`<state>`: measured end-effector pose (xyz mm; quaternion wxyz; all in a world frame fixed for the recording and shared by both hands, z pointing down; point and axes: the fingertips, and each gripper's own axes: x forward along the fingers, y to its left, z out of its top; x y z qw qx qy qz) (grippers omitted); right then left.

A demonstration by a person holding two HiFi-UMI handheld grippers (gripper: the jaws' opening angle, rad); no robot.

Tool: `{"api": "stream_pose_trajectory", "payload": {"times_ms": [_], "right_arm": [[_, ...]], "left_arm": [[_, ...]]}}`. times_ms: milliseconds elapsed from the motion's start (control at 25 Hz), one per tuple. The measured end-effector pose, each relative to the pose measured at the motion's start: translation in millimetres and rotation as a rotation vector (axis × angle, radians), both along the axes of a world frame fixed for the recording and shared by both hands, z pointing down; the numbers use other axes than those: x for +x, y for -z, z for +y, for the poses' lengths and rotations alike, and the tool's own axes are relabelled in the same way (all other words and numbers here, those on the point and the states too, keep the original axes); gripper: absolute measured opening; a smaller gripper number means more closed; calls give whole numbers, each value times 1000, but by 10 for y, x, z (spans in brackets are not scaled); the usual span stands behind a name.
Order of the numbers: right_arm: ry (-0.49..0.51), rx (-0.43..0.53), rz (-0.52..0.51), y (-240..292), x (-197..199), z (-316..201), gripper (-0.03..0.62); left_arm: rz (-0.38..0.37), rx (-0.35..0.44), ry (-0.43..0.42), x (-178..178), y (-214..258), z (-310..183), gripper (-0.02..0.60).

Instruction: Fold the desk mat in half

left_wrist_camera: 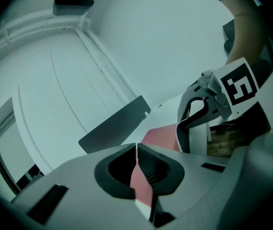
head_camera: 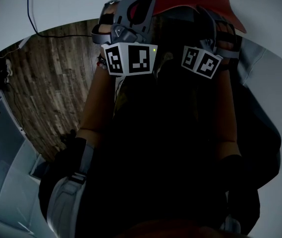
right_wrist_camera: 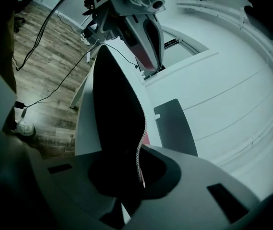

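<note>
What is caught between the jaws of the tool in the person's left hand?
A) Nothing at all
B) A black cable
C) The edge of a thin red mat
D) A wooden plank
C: in the left gripper view, the left gripper has its jaws pressed together on the thin edge of the red desk mat, which carries on beyond them.

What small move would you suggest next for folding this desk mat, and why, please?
I'd probably move both forward and down to lay the held edge on the far red part. The left claw and right claw are each shut on the desk mat, which is lifted with its black underside toward the head view.
</note>
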<state>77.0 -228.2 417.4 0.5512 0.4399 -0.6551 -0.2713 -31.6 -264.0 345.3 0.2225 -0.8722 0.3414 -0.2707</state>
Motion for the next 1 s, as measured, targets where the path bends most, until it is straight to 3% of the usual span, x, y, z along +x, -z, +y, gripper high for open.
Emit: {"api": "stream_pose_trajectory", "payload": {"times_ms": [360, 600, 1000], "right_arm": [[25, 8, -26, 57, 63, -356, 43], [70, 2, -48, 51, 70, -649, 43], [114, -14, -101, 34, 92, -1132, 43]], "left_arm": [[-12, -10, 25, 93, 23, -334, 20], [-49, -17, 75, 51, 29, -562, 20], [-48, -55, 150, 80, 2, -929, 20]]}}
